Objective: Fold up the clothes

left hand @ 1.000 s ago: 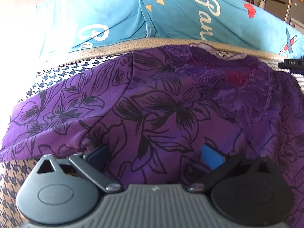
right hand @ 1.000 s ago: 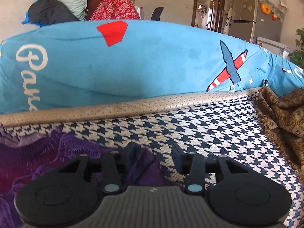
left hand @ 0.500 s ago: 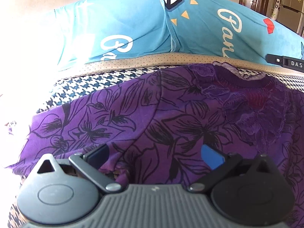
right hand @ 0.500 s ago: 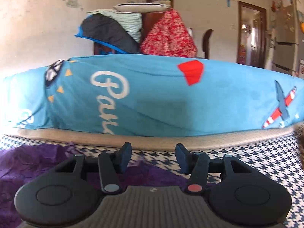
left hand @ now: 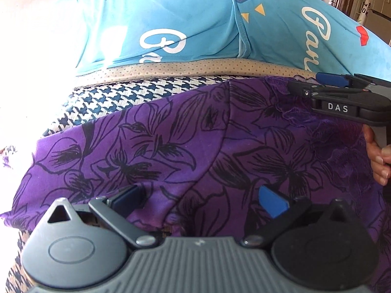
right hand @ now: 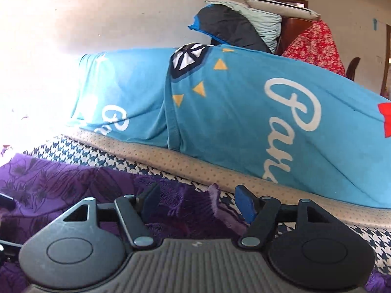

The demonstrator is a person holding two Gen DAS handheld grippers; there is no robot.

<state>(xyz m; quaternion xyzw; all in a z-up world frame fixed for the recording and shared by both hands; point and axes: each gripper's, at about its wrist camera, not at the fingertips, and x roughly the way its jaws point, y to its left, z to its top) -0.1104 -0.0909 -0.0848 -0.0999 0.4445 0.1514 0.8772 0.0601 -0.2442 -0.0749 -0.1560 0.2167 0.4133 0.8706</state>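
A: We note the purple top (left hand: 171, 151) with black flower outlines lies spread on the checked cover (left hand: 127, 97) of the couch. Its far edge comes close to the tan dotted piping (left hand: 185, 68), and the blue blanket (left hand: 171, 17) with white script rises behind it.

B: We see the same from the right wrist view. The lacy part of the top (right hand: 185, 207) is bunched just in front of the right gripper (right hand: 195, 202), and the checked cover (right hand: 366, 239) shows bare to the right of it.

A: Left gripper (left hand: 199, 199): we record the jaws standing wide apart, over the near part of the top. Cloth lies between and below the fingers (left hand: 271, 204), but the pads press on nothing we can make out, so we log it as holding nothing.

B: Right gripper: the jaws are opening at this moment. The lace edge sits between the two fingers (right hand: 244, 207), yet we see a gap on each side, so the pads are off the cloth.

A: In the left wrist view the right gripper (left hand: 325, 80) comes in from the right edge, over the lace near the neckline. A hand (left hand: 376, 156) shows under it, fingers curled round the handle.

B: Behind the blanket we note a dark cushion (right hand: 227, 29), a pale pillow (right hand: 266, 24) and a red flowered cloth (right hand: 315, 46) piled up against the wall.
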